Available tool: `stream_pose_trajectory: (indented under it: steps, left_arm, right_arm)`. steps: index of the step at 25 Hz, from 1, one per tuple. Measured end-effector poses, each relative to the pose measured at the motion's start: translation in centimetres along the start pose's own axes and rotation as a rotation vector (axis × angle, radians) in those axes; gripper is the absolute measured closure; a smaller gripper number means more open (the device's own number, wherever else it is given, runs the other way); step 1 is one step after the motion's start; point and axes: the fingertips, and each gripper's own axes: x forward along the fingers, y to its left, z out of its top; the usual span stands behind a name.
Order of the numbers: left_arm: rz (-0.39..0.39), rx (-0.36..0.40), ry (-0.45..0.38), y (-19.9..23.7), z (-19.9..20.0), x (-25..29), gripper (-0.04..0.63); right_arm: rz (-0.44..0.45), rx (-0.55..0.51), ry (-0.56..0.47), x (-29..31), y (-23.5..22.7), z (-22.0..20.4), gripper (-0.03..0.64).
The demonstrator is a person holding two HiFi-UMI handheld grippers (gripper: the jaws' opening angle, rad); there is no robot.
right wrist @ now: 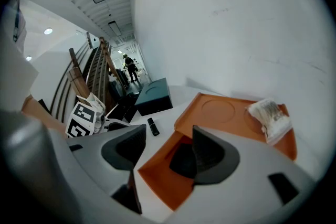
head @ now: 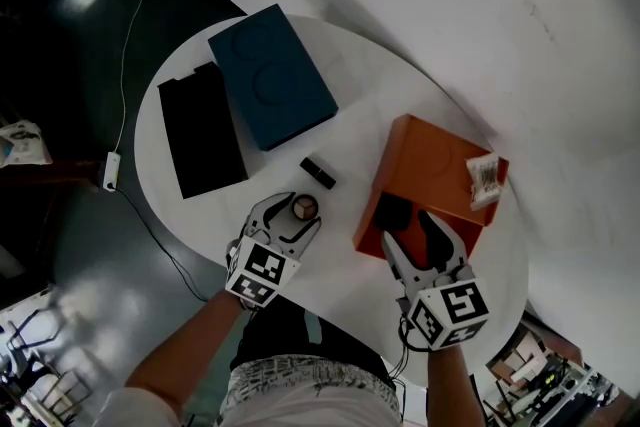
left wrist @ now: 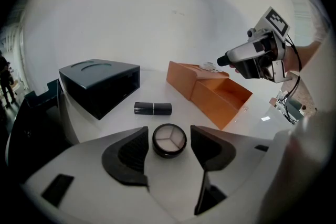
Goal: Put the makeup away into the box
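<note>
A round compact (head: pixel 304 207) with a three-part pale pan (left wrist: pixel 169 140) lies on the white table between the jaws of my left gripper (head: pixel 293 213) (left wrist: pixel 169 131). The pads stand apart from it on both sides. A black lipstick tube (head: pixel 318 172) (left wrist: pixel 153 108) lies just beyond. The orange box (head: pixel 367 230) (left wrist: pixel 220 94) stands open at the right, with a black item (head: pixel 392 210) (right wrist: pixel 181 160) inside. My right gripper (head: pixel 412 230) (right wrist: pixel 168 136) hovers open over the box's near end and holds nothing.
A white wrapped packet (head: pixel 486 179) (right wrist: pixel 269 115) rests on the orange lid. A dark blue box (head: pixel 272 75) (left wrist: pixel 100 81) and a flat black case (head: pixel 200 130) sit at the table's far left. The round table's edge runs close behind both grippers. A cable and adapter (head: pixel 111 170) lie on the floor.
</note>
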Motion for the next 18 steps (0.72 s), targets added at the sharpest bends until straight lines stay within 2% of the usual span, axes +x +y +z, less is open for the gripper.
stream_pose_trajectory:
  steps: [18]
  left_arm:
    - [0.010,0.016,0.053,0.09,-0.78,0.94,0.343]
  right_arm:
    - [-0.009,0.038,0.016,0.37,-0.82,-0.80,0.333]
